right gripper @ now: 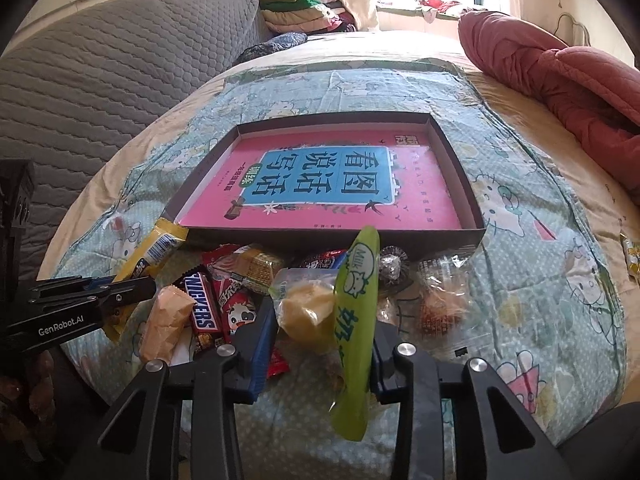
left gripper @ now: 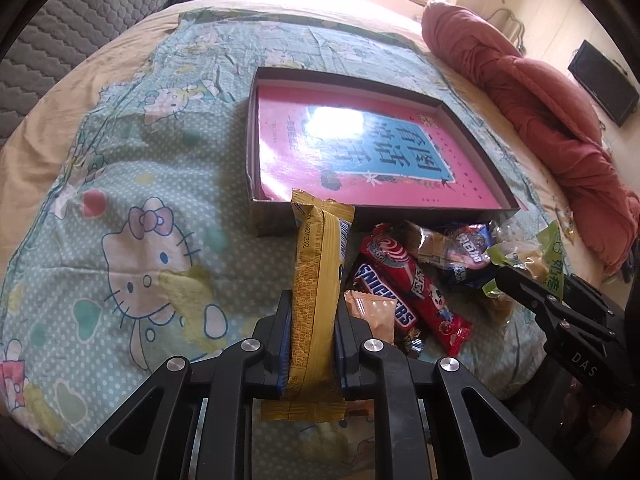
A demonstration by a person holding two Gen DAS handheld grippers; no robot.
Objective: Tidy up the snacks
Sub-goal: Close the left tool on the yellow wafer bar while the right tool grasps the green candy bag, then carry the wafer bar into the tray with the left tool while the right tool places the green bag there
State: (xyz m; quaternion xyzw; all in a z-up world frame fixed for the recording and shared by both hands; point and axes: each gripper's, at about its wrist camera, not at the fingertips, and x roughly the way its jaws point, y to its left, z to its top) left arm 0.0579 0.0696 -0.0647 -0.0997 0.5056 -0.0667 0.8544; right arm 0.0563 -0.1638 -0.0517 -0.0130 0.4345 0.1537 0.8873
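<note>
My left gripper (left gripper: 313, 308) is shut on a long yellow snack packet (left gripper: 316, 256), whose far end reaches the front wall of a shallow cardboard box (left gripper: 264, 216). A pink book lies in the box (right gripper: 340, 240). In the right wrist view, my right gripper (right gripper: 324, 332) is shut on a green milk packet (right gripper: 356, 280) with a yellow cake inside; its green edge stands upright between the fingers. Loose snacks lie in front of the box: a Snickers bar (right gripper: 202, 308), a red cow packet (right gripper: 238, 312) and an orange packet (right gripper: 168, 320). The left gripper (right gripper: 132, 288) appears at the left there.
The box and snacks lie on a Hello Kitty sheet (left gripper: 140, 240) spread over a bed. A red quilt (left gripper: 540, 100) is bunched along the right. A grey quilted headboard (right gripper: 100, 100) rises at the left. A small yellow packet (right gripper: 632, 256) lies at the far right.
</note>
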